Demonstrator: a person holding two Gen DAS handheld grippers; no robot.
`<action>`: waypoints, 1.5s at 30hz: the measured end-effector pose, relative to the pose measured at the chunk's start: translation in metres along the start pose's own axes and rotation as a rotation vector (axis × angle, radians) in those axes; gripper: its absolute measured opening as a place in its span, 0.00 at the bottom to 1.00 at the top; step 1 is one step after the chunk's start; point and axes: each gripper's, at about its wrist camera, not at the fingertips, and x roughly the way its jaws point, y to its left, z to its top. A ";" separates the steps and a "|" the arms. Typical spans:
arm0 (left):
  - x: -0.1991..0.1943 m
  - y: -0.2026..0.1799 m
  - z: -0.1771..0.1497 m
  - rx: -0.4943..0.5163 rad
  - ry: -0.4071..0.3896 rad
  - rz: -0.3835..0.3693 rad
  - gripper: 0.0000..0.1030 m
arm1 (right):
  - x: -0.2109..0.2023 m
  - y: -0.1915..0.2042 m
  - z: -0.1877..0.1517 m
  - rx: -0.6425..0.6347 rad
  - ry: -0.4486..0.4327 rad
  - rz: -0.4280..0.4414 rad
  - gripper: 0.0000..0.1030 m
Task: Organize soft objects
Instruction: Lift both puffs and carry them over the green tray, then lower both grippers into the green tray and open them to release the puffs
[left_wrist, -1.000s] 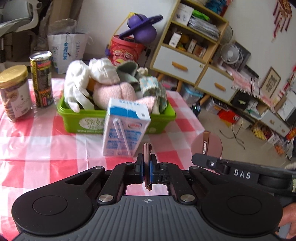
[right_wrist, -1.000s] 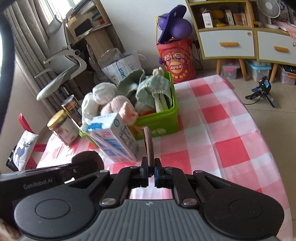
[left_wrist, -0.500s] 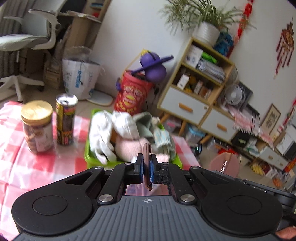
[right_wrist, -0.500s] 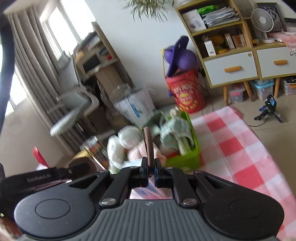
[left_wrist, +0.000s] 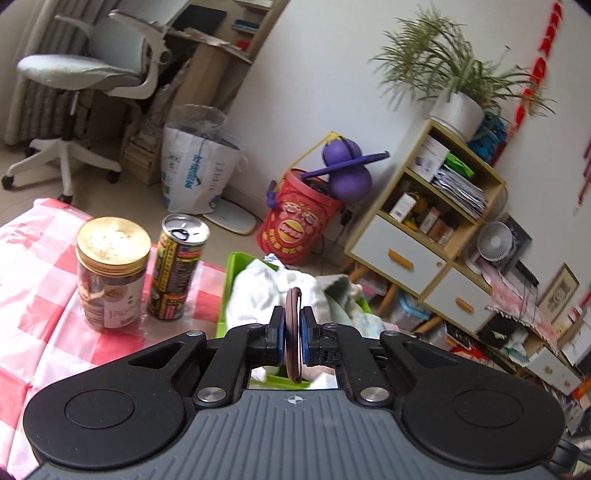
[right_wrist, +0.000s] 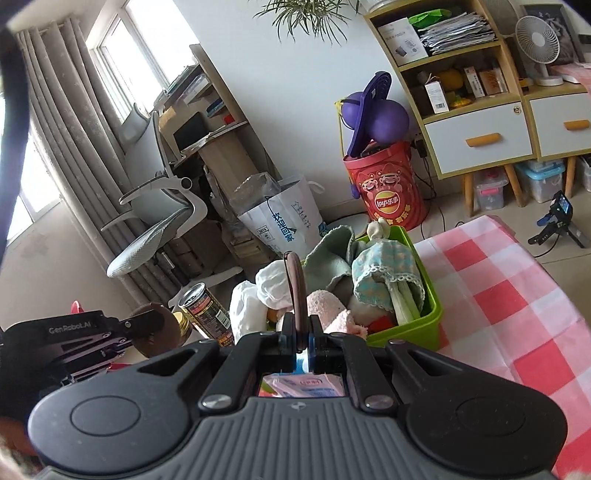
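- Both views have tilted upward over the last second: the milk carton that stood in front of the green basket (right_wrist: 424, 295) a second ago has dropped almost out of sight, and only a sliver of its pink-and-blue print (right_wrist: 303, 384) shows through the gap under the right hand-held gripper (right_wrist: 295, 295).
- Soft objects sit heaped in the green basket on the red-checked counter (right_wrist: 517, 302): a pink fluffy piece (right_wrist: 328, 310) at the near side, white cloths (right_wrist: 273, 284) to the left, a grey-green cloth (right_wrist: 328, 258) at the far side, and a teal lace-trimmed piece (right_wrist: 384, 269) on the right.
- My reading is that the sorting step is at or near its end, since every soft item visible is already in the basket and none lies loose on the counter.
- A next move, if any, would call for lowering a gripper back toward the counter to check for stragglers near the carton.
- Left hand-held gripper (left_wrist: 293, 321): pads pressed together, nothing cloth-like between them, raised above and just near of the basket, aimed toward the far room.
- Right hand-held gripper: likewise closed and empty, held high and level, with the basket just beyond its tips.
- Left of the basket stand a gold-lidded jar (left_wrist: 110, 280) and a drink can (left_wrist: 177, 266), side by side.
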 end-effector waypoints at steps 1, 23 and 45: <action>0.003 0.003 0.001 -0.015 0.005 0.002 0.04 | 0.003 0.000 0.000 0.003 -0.001 0.000 0.00; 0.098 0.005 0.000 -0.054 0.143 0.007 0.06 | 0.085 -0.045 0.017 0.187 0.062 -0.143 0.00; 0.081 -0.012 0.012 -0.022 0.061 0.090 0.82 | 0.078 -0.029 0.038 0.145 0.008 -0.136 0.12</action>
